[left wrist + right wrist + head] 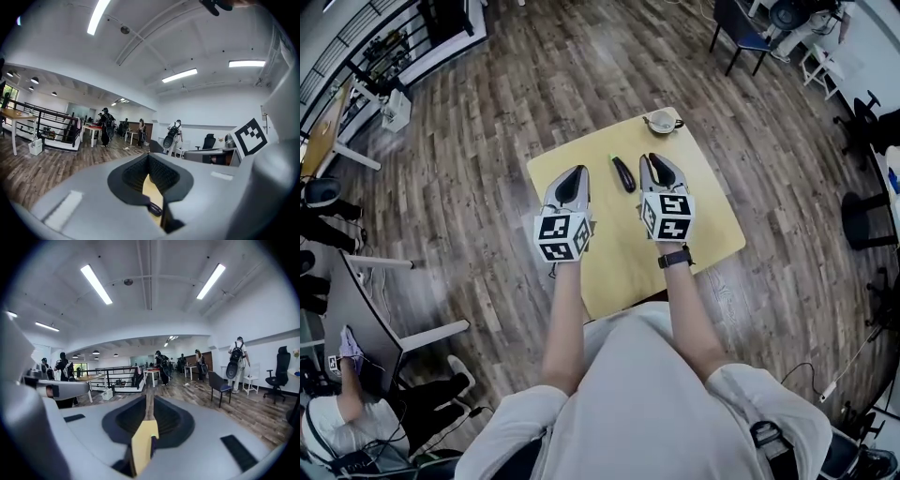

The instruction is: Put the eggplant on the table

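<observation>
Currently the eggplant (623,173) lies flat on the yellow table (712,234). It is a dark, slender shape with its length running away from the person. In the head view it sits between the 2 grippers, a little nearer the right one, and neither touches it.

The left gripper (577,172) is held out over the table's near-left part, with its marker cube (562,235) toward the person. In the left gripper view its jaws come together at the tips. Only a thin slit behind them lets the yellow table top show through, and nothing is clamped between them.

The right gripper (653,160) is held alongside it over the middle of the table, with its own cube (667,216) just ahead of a dark wristwatch (674,258). In the right gripper view these jaws also stand together at the tips. A narrow slit shows floor boards and yellow table, and the pads hold nothing.

Both gripper views look out nearly level across a large room with a white ceiling and strip lights.

A small pale vessel (661,121) with a handle stands near the table's far edge, well apart from the eggplant. The table stands on a wood-plank floor (534,84), and a blue chair (741,33) stands farther off.
</observation>
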Action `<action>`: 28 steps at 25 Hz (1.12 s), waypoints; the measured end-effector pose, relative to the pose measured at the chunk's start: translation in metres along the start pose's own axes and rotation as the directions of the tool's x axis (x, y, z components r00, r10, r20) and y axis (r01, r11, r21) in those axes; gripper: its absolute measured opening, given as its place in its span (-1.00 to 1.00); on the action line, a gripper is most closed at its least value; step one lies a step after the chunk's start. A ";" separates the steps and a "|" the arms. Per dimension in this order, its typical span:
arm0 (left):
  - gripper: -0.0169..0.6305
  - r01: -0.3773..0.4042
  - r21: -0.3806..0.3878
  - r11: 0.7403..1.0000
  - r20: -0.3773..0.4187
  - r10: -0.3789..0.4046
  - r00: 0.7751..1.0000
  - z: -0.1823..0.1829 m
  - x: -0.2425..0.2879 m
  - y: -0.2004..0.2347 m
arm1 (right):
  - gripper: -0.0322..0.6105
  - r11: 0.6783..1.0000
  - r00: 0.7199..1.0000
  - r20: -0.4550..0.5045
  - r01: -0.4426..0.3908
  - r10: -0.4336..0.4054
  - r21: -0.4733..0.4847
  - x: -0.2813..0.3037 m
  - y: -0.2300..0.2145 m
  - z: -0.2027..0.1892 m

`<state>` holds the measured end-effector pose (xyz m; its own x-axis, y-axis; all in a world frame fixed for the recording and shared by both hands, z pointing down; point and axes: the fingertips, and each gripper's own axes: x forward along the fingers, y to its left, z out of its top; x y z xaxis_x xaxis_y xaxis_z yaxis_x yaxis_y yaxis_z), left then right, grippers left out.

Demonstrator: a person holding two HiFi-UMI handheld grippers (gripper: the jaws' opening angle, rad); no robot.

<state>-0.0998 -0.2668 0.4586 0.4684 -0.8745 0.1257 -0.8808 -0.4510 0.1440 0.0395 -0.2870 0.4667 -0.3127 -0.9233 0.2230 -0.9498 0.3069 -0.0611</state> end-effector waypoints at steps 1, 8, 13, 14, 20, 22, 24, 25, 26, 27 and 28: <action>-0.92 -0.005 0.004 1.000 0.001 0.005 1.000 0.005 -0.002 -0.001 | -0.72 1.000 1.000 0.006 -0.008 0.008 -0.004 -0.004 0.002 0.006; -0.92 -0.022 0.052 0.998 0.042 0.020 0.999 0.044 -0.016 -0.008 | -0.85 0.998 0.994 0.104 -0.042 0.037 0.045 -0.033 -0.001 0.048; -0.92 -0.022 0.080 0.997 0.081 0.015 0.997 0.061 -0.034 -0.017 | -0.86 0.993 0.974 0.196 -0.118 0.112 0.020 -0.062 0.012 0.064; -0.92 -0.023 0.084 0.996 0.090 0.015 0.996 0.064 -0.037 -0.019 | -0.86 0.990 0.968 0.214 -0.141 0.132 0.024 -0.068 0.015 0.068; -0.92 -0.053 0.123 0.991 0.155 0.033 0.987 0.089 -0.057 -0.020 | -0.87 0.990 0.963 0.231 -0.126 0.139 -0.069 -0.086 0.033 0.091; -0.92 -0.067 0.138 0.988 0.172 0.043 0.984 0.094 -0.064 -0.020 | -0.87 0.990 0.966 0.233 -0.093 0.115 -0.107 -0.091 0.036 0.098; -0.92 -0.077 0.145 0.986 0.184 0.050 0.982 0.098 -0.066 -0.023 | -0.87 0.989 0.967 0.234 -0.076 0.105 -0.130 -0.094 0.035 0.103; -0.92 -0.078 0.147 0.986 0.184 0.050 0.982 0.098 -0.066 -0.025 | -0.87 0.988 0.966 0.235 -0.073 0.103 -0.134 -0.095 0.035 0.104; -0.92 -0.075 0.147 0.986 0.181 0.048 0.982 0.097 -0.066 -0.026 | -0.87 0.988 0.966 0.236 -0.072 0.102 -0.134 -0.096 0.034 0.104; -0.92 -0.071 0.146 0.987 0.176 0.045 0.983 0.095 -0.066 -0.027 | -0.87 0.989 0.967 0.236 -0.071 0.101 -0.133 -0.096 0.035 0.104; -0.92 -0.067 0.144 0.987 0.172 0.042 0.984 0.093 -0.065 -0.027 | -0.87 0.989 0.967 0.235 -0.071 0.101 -0.133 -0.096 0.036 0.104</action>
<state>-0.1126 -0.2141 0.3549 0.4121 -0.9103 -0.0387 -0.9111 -0.4122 -0.0075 0.0341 -0.2116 0.3422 -0.4011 -0.9158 -0.0191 -0.9151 0.3997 0.0535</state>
